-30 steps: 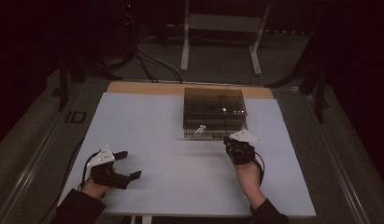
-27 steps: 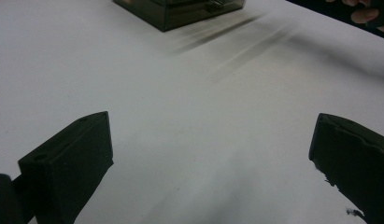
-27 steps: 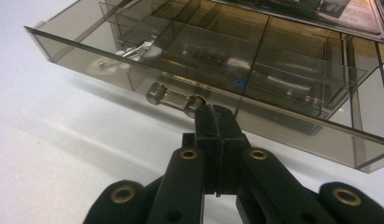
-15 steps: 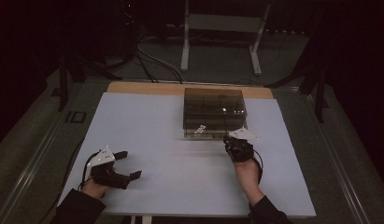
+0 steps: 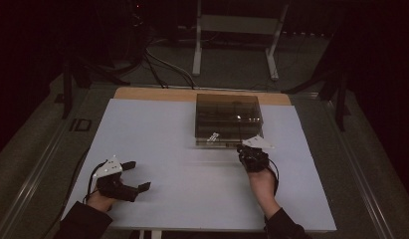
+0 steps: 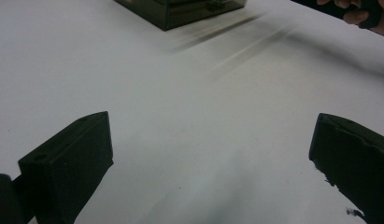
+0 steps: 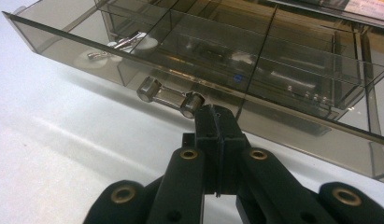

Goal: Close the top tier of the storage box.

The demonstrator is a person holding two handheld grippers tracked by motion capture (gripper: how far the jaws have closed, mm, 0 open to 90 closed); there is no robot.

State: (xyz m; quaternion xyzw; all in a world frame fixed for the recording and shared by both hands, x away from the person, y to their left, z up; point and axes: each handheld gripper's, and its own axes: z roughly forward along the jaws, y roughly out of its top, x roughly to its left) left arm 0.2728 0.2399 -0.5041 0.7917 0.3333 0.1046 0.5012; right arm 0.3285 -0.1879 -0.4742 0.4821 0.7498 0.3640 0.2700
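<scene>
The smoked plastic drawer box sits at the table's far edge, right of middle, and the right gripper, jaws pressed together with nothing between them, has its tip against the right end of the lower drawer's metal handle. Pushing so far off-centre, it could well slip off that knob or skew the light box. Nothing has shifted since a second ago; the left gripper rests spread wide near the near left corner.

A white table; behind it, floor cables and a metal stand.
</scene>
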